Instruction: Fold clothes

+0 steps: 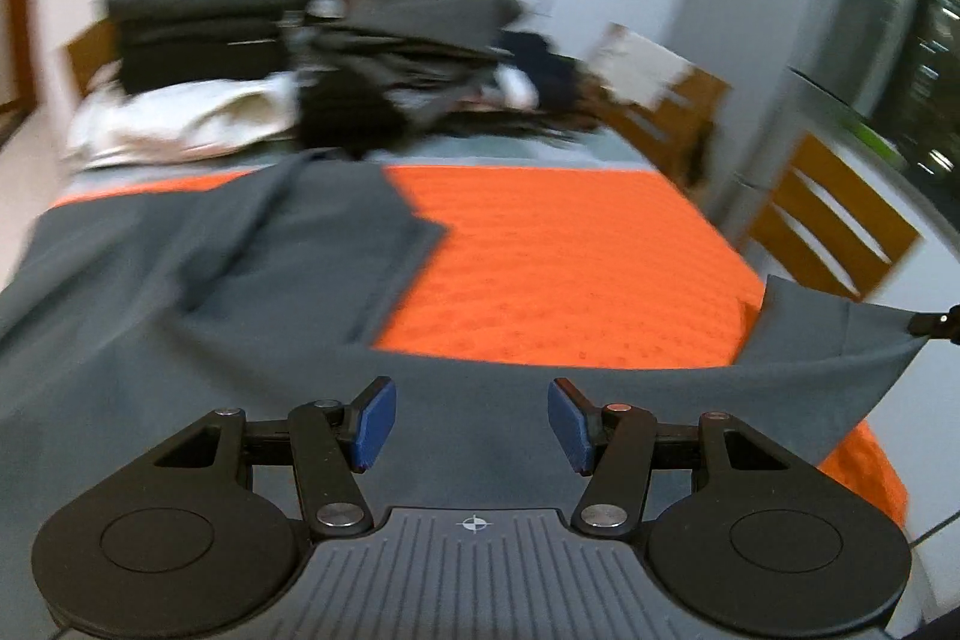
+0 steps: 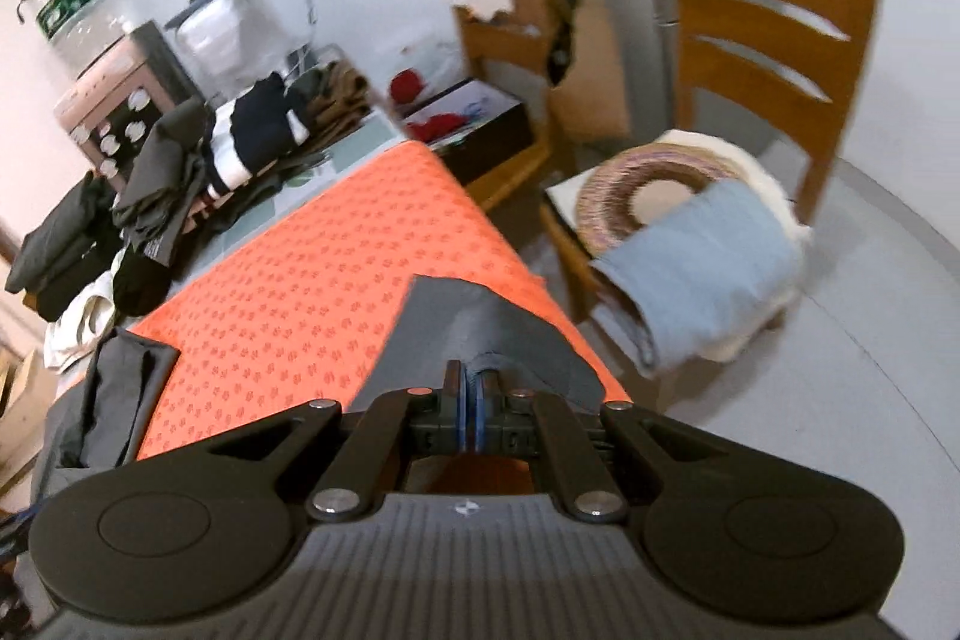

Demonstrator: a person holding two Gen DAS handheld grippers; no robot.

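A dark grey garment [image 1: 198, 274] lies spread over the orange table cover [image 1: 570, 268]. My left gripper [image 1: 471, 424] hovers open just above the garment's near edge, with nothing between its blue pads [image 1: 375, 421]. My right gripper [image 2: 471, 400] is shut on a corner of the same grey garment [image 2: 474, 322], lifting it at the right edge of the orange table cover [image 2: 312, 292]. In the left wrist view that lifted corner [image 1: 840, 334] stretches toward the right gripper's tip [image 1: 933, 322]. Another grey fold [image 2: 120, 388] rests at the left.
A heap of dark and white clothes [image 1: 336, 58] fills the table's far end, also seen as piled clothes [image 2: 180, 184]. A wooden chair [image 2: 762, 58] to the right holds a blue cloth [image 2: 708, 262] and a round cushion. A second chair and a box stand behind.
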